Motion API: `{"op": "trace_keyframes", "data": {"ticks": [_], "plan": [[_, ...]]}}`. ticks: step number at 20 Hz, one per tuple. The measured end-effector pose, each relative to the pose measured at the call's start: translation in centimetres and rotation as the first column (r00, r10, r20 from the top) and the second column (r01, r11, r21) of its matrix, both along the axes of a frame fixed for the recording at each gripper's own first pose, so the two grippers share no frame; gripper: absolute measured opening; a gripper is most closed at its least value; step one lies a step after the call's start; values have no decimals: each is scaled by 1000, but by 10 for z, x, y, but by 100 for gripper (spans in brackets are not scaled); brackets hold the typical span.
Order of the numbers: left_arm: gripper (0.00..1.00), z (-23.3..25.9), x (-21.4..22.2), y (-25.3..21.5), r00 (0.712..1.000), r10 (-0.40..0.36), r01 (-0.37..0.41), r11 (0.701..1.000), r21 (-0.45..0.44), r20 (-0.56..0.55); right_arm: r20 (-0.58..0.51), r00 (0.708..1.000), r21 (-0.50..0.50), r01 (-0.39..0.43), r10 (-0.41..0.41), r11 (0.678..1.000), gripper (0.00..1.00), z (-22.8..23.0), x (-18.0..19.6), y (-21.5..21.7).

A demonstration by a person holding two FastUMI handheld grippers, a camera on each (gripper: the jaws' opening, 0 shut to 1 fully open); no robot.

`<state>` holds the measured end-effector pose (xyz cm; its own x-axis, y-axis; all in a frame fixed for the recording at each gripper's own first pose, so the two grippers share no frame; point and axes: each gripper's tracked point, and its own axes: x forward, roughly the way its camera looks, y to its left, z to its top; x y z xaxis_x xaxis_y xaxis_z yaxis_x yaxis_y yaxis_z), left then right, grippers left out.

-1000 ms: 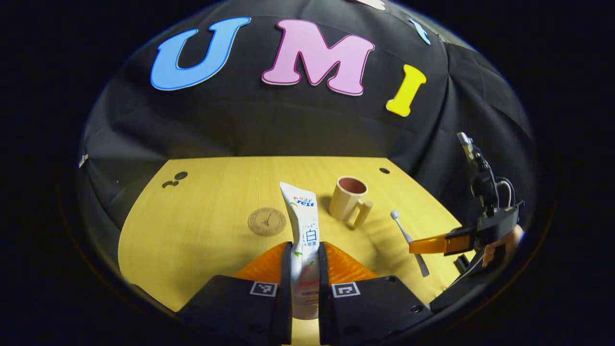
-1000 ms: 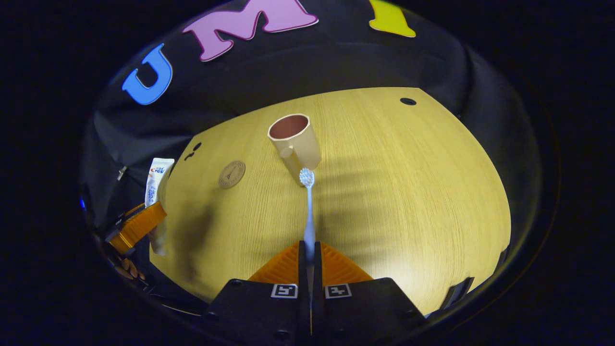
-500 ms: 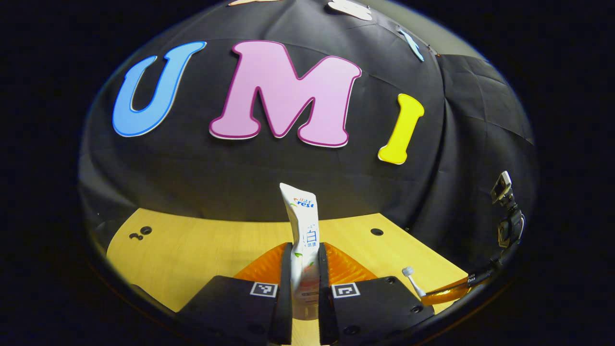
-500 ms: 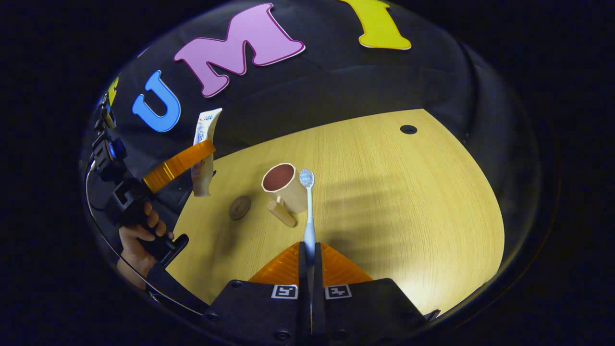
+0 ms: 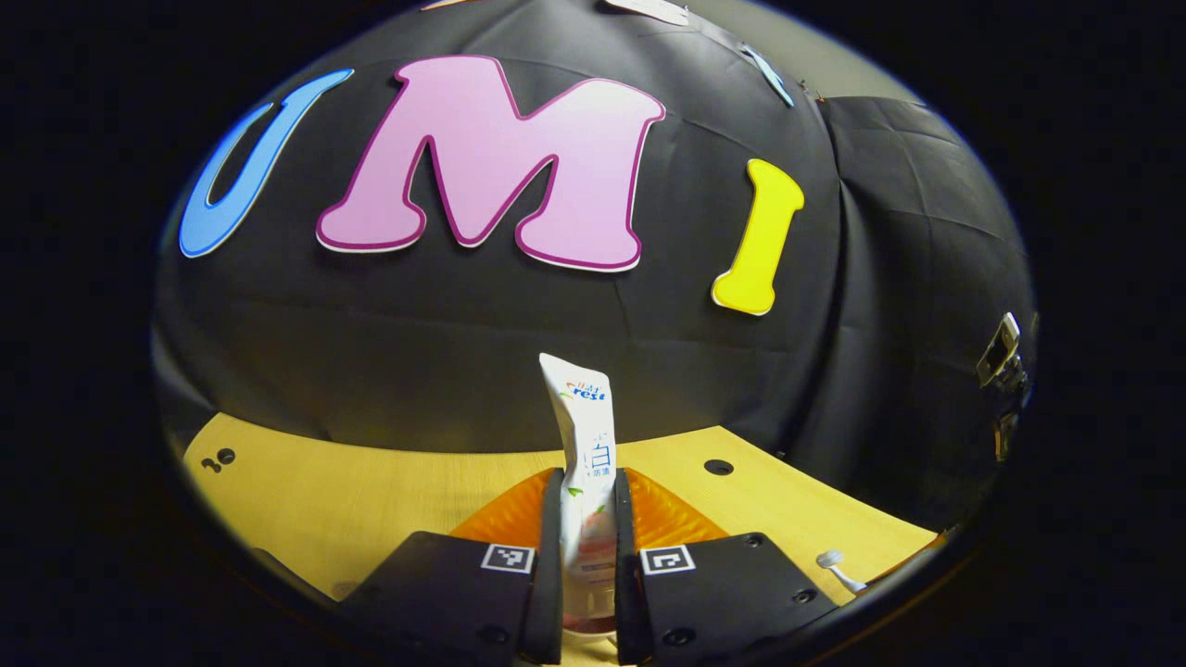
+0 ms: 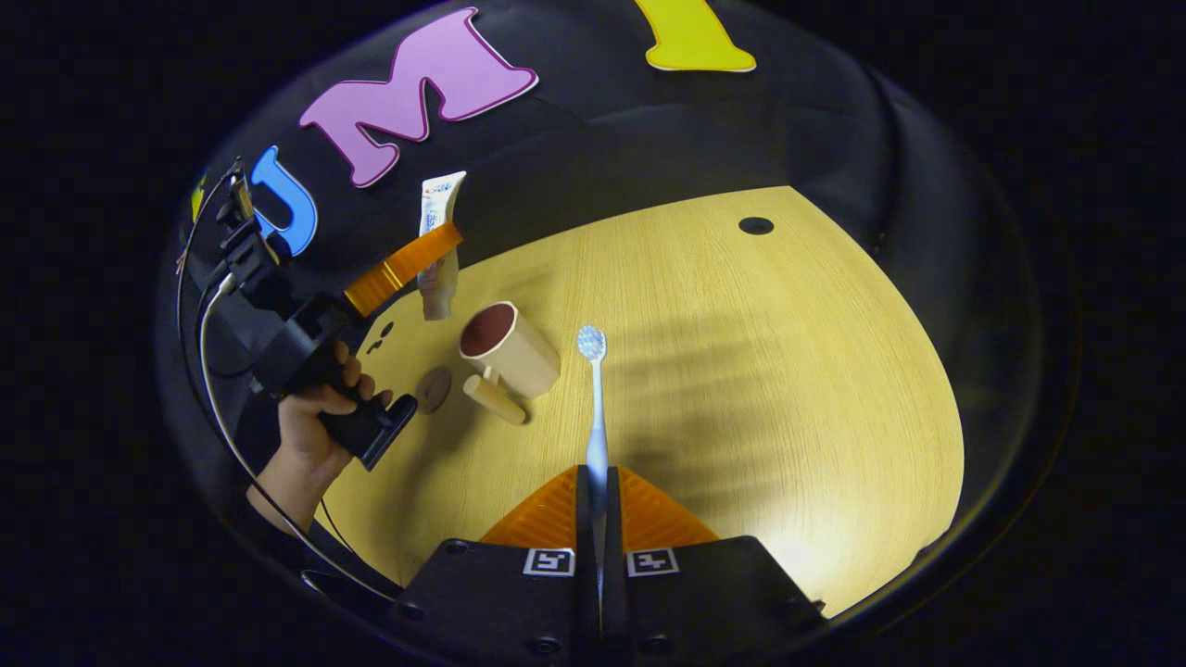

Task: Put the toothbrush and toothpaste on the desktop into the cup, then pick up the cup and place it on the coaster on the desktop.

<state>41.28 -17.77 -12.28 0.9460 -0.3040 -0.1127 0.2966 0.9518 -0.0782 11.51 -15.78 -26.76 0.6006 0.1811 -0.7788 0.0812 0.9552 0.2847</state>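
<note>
My left gripper (image 5: 587, 482) is shut on the white toothpaste tube (image 5: 584, 435), held upright above the desk. In the right gripper view the same left gripper (image 6: 408, 264) holds the toothpaste tube (image 6: 437, 243) cap down, just above and behind the beige cup (image 6: 508, 348). The cup stands upright, its handle toward me. My right gripper (image 6: 596, 482) is shut on the handle of the white toothbrush (image 6: 594, 398), bristle head pointing forward, lifted over the desk right of the cup. The round brown coaster (image 6: 433, 388) lies left of the cup. The toothbrush head (image 5: 829, 560) peeks in at the lower right of the left gripper view.
The wooden desk (image 6: 760, 371) spreads wide to the right of the cup, with a cable hole (image 6: 755, 225) at the back. A hand (image 6: 310, 431) grips the left gripper's handle at the desk's left edge. The booth's black cloth wall rises behind.
The left gripper has lifted the toothpaste and carried it toward the cup, to just above it. The right gripper has raised the toothbrush and shifted right, away from the cup.
</note>
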Motion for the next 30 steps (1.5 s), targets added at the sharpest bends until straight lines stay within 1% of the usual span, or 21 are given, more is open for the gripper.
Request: {"op": "trace_keyframes", "data": {"ticks": [4, 8, 12, 14, 16, 17, 18, 20, 21, 23, 24, 27, 28, 29, 30], "plan": [[27, -29, 10, 0, 1000, -13, 13, 1000, -2, -24, -19, 1000, 2, -15, 15, 1000, 6, -14, -3, 4], [27, -48, 7, 6, 1000, -13, 13, 1000, 10, -10, -30, 998, -14, -50, 49, 999, 6, -29, -2, 8], [30, -70, -1, 10, 999, -6, 7, 1000, 22, -41, -8, 999, -3, -50, 50, 999, 6, -34, 12, 10], [33, -71, -7, 7, 999, -18, 19, 1000, 20, -40, 5, 999, 17, -41, 41, 999, 6, -35, 19, 12], [36, -65, -14, 10, 1000, -13, 14, 999, 42, -15, 17, 999, 29, -45, 44, 999, 6, -34, 26, 15], [37, -62, -25, 11, 999, -24, 25, 999, 44, -26, 28, 999, 30, -48, 47, 998, 6, -32, 31, 15], [53, -62, -28, 12, 1000, -21, 22, 999, 43, -16, 42, 998, 31, -48, 47, 998, 6, -30, 36, 16], [86, -54, -40, 24, 1000, 12, -11, 999, 47, -6, 87, 995, 47, -52, 48, 998, 6, -20, 50, 20], [89, -51, -51, 35, 999, 44, -45, 998, 50, 4, 116, 992, 52, -54, 48, 997, 6, -12, 58, 22], [96, -47, -78, 48, 997, 73, -73, 996, 43, 2, 190, 981, 62, -62, 50, 996, 6, 5, 82, 31], [98, -49, -99, 56, 996, 85, -85, 996, 40, -12, 235, 971, 77, -66, 46, 995, 6, 16, 96, 38], [98, -65, -150, 72, 990, 104, -102, 995, 22, -91, 338, 941, 116, -72, 28, 991, 5, 38, 128, 56], [98, -71, -161, 76, 988, 109, -107, 994, 21, -111, 363, 932, 127, -75, 24, 989, 6, 44, 137, 61], [98, -76, -170, 81, 984, 122, -120, 993, 22, -128, 399, 917, 148, -79, 13, 986, 6, 48, 150, 72], [98, -80, -173, 81, 981, 137, -136, 991, 16, -139, 417, 909, 155, -81, 9, 985, 6, 50, 156, 77]]}}
